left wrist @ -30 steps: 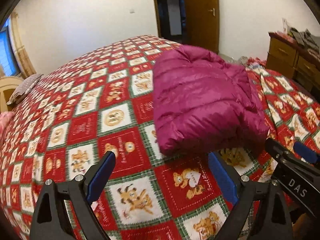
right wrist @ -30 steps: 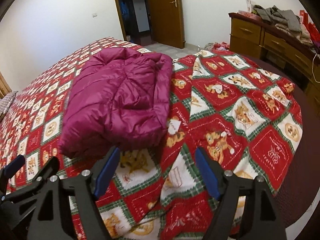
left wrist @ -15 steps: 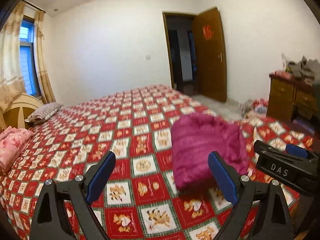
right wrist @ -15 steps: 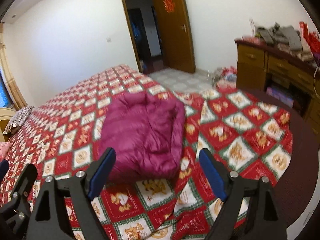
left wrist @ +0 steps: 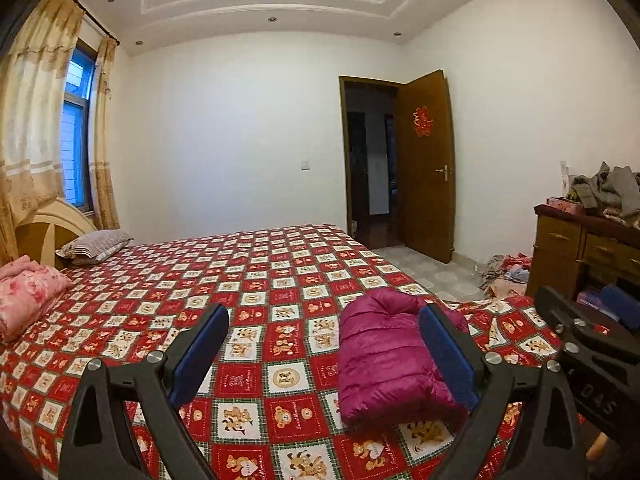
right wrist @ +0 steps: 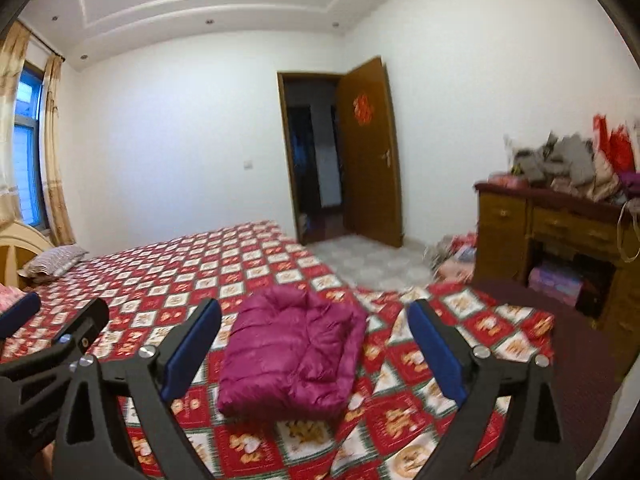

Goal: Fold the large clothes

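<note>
Lifted and levelled since a second ago: both views now take in ceiling and doorway where bedspread filled them before. Folded magenta down jacket (right wrist: pixel 294 350) lying flat near the foot corner of the bed, on the red-and-green checked bedspread (left wrist: pixel 256 280), touched by neither tool. Left gripper (left wrist: pixel 324 354) spread wide, nothing between its blue pads (left wrist: pixel 198 350), held above and short of the jacket. Right gripper (right wrist: pixel 314 350) with jaws opening, also empty, jacket seen through the gap but well beyond it. Broad bare spread left of the jacket, running up to the striped pillow (left wrist: pixel 96 242) and pink bedding (left wrist: pixel 28 296) at the headboard. Right of the jacket, bedspread rumpled toward the bed's edge, possibly slipping off, hard to say through blur. Beyond that edge, tiled floor, wooden dresser (right wrist: pixel 556 232) piled with clothes, open door (right wrist: pixel 370 152).
</note>
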Action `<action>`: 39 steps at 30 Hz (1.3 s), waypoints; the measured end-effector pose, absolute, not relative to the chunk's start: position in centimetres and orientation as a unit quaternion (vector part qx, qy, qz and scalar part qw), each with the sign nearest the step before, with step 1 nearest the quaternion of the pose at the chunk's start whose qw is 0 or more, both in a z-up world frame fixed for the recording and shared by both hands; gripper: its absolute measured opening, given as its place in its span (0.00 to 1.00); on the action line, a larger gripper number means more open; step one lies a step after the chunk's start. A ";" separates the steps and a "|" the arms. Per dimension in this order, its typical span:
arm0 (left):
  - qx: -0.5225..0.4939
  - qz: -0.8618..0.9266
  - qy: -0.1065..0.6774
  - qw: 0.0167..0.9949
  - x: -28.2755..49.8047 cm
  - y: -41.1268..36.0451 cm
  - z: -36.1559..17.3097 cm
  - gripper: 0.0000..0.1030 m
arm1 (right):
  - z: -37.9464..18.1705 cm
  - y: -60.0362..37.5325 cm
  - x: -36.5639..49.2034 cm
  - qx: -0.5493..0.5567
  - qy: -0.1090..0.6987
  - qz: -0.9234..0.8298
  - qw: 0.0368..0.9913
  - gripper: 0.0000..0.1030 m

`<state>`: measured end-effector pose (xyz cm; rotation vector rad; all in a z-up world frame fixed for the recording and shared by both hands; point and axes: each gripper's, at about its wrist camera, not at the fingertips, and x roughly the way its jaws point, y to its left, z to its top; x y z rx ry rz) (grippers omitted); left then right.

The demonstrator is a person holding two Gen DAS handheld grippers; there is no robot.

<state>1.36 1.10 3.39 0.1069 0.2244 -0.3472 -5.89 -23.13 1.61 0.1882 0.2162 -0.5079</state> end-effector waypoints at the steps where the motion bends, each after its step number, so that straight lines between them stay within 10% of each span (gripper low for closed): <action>1: 0.051 -0.172 0.112 0.977 1.4 1.2 3.4 0.94 | 1.7 -23.0 -6.0 0.089 0.100 -0.250 0.959 0.94; 39: 0.057 -0.174 0.120 0.976 1.1 1.1 3.3 0.95 | 1.5 -23.8 -6.9 0.100 0.091 -0.257 0.957 0.97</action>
